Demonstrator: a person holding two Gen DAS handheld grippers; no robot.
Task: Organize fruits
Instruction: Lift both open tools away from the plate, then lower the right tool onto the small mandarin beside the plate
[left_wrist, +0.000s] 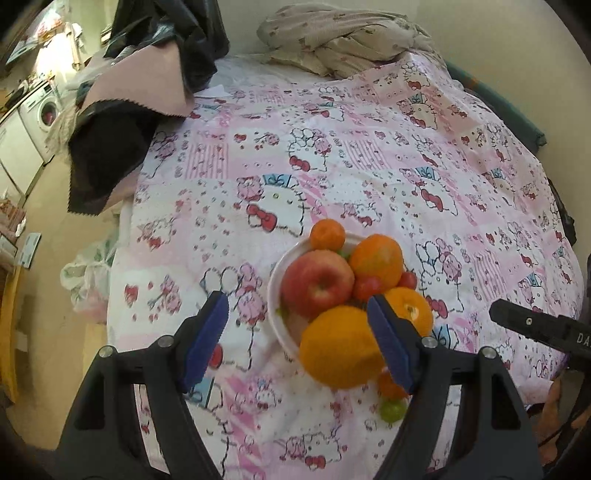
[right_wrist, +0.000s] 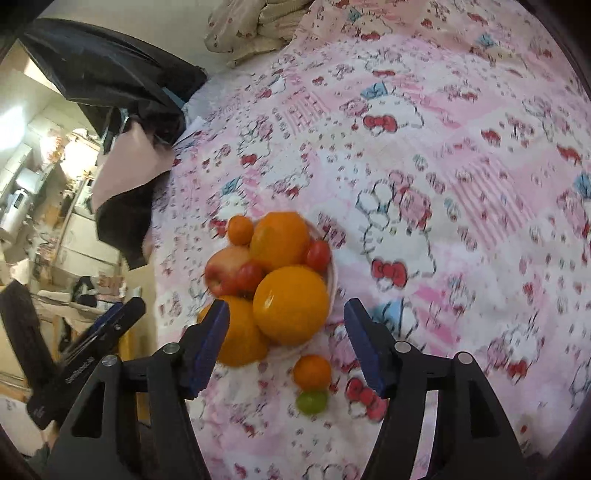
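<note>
A white bowl (left_wrist: 275, 291) heaped with fruit stands on a bed's pink cartoon-print sheet (left_wrist: 369, 155). In it lie a red apple (left_wrist: 317, 282), several oranges (left_wrist: 338, 347), a small tangerine (left_wrist: 327, 234) and cherry tomatoes (left_wrist: 367, 287). Beside the bowl on the sheet lie a loose tangerine (right_wrist: 312, 371) and a green fruit (right_wrist: 312, 402). My left gripper (left_wrist: 297, 297) hovers open above the bowl's near side, holding nothing. My right gripper (right_wrist: 286, 306) is also open and empty, above the bowl's near edge and the two loose fruits. Each gripper shows at the edge of the other's view.
A dark jacket with pink lining (left_wrist: 140, 92) hangs over the bed's far left corner. A crumpled beige blanket (left_wrist: 343, 37) lies at the far end. Left of the bed is floor with a plastic bag (left_wrist: 88, 280) and a washing machine (left_wrist: 42, 107).
</note>
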